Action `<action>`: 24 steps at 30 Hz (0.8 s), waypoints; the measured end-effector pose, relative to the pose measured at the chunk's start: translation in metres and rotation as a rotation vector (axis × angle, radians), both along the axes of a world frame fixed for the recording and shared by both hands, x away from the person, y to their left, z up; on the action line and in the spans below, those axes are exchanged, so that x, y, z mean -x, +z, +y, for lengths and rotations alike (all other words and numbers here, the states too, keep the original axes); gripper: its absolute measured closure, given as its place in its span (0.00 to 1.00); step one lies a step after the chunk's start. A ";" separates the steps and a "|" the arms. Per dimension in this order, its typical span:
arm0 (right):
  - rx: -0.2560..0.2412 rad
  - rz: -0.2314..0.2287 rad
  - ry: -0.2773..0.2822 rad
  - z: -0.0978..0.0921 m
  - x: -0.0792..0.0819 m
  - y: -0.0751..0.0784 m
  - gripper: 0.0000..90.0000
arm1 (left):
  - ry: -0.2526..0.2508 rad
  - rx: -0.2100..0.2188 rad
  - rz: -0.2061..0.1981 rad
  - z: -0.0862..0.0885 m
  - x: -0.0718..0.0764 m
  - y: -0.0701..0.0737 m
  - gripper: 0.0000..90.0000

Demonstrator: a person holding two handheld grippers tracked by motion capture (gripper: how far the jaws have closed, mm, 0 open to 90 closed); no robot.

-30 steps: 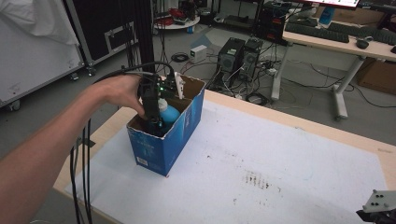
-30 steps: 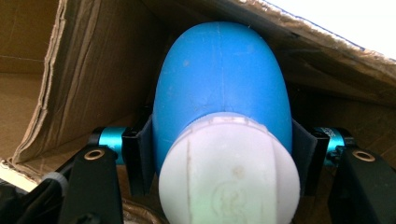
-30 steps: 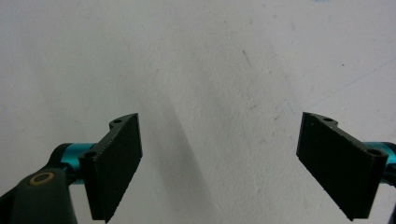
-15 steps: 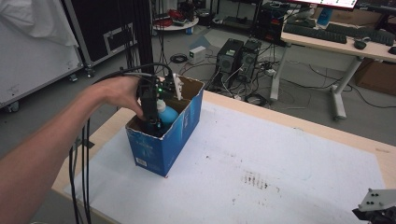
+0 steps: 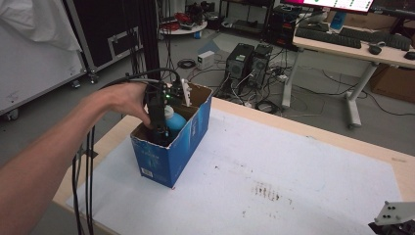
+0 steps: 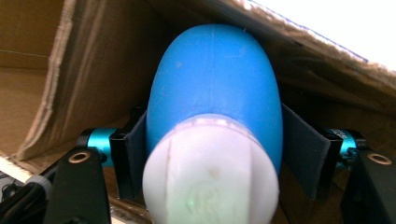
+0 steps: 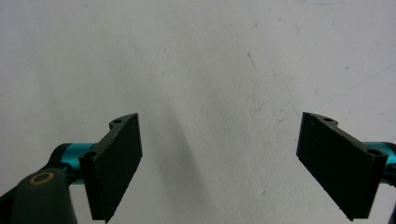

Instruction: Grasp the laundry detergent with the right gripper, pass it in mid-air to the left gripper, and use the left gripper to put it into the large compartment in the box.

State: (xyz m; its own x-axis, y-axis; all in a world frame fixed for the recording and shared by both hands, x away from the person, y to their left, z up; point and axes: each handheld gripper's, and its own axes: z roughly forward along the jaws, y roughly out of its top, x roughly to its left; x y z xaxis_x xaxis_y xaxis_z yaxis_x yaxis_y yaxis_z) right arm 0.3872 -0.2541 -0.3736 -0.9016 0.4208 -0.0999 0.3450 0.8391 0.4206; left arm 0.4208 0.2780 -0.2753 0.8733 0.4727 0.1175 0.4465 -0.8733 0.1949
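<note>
Left claw grips a blue bottle inside the box; right claw gapes above the scuffed white tabletop.

Wooden table, white sheet, blue box.

No text, brand or number can be read anywhere: the pale marks printed on the side of the blue cardboard box are too small and blurred to make out.
</note>
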 end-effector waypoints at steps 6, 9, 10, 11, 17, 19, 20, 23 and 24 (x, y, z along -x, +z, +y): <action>-0.003 0.001 -0.004 -0.001 0.001 0.000 0.15 | 0.005 -0.004 -0.015 0.001 -0.001 0.007 0.33; 0.000 0.001 -0.006 -0.002 0.001 0.000 0.15 | 0.010 0.003 -0.023 0.000 -0.002 0.012 0.30; -0.001 -0.001 -0.005 -0.002 0.001 0.000 0.15 | 0.010 0.000 -0.022 0.000 -0.002 0.014 0.30; -0.001 -0.001 -0.005 -0.002 0.001 0.000 0.15 | 0.009 -0.004 -0.032 0.000 -0.002 0.015 0.30; 0.000 -0.002 -0.008 -0.003 0.003 0.001 0.15 | 0.015 -0.014 -0.043 -0.001 -0.003 0.027 0.27; -0.002 -0.003 -0.008 -0.004 0.003 0.001 0.15 | 0.014 -0.013 -0.046 -0.002 -0.002 0.029 0.27; -0.002 -0.003 -0.008 -0.004 0.003 0.001 0.15 | 0.012 -0.017 -0.046 -0.002 -0.002 0.031 0.27; -0.001 -0.003 -0.013 -0.005 0.003 0.001 0.15 | 0.001 -0.017 -0.067 -0.006 0.001 0.042 0.26; -0.001 -0.003 -0.014 -0.006 0.003 0.002 0.15 | -0.004 -0.017 -0.072 -0.007 0.001 0.046 0.26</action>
